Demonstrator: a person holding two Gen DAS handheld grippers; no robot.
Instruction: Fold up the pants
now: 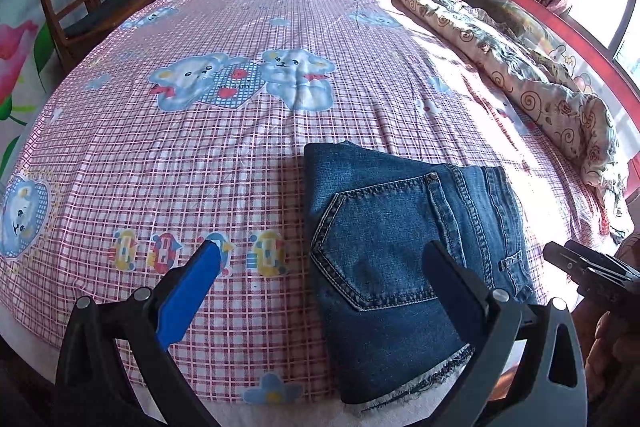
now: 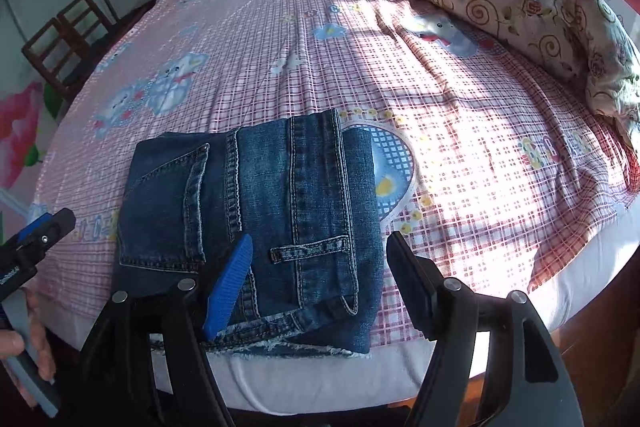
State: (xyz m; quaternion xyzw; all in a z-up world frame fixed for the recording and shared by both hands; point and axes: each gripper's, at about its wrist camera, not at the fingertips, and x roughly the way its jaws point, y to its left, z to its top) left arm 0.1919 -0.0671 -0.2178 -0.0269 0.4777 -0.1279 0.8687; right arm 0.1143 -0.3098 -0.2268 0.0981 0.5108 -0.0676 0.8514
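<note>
Denim, thick and stiff at the seams, so I expect the jeans (image 1: 400, 251) to keep a crease and feel fairly heavy for their size. They lie folded into a compact stack at the near edge of the bed (image 1: 200, 155), back pocket up, frayed hem toward me. My left gripper (image 1: 320, 267) hangs spread wide above them, holding nothing; my right gripper (image 2: 320, 259) is likewise released, its 2 fingers straddling the waistband side. For any further fold I'd pinch all layers at the hem corners.
</note>
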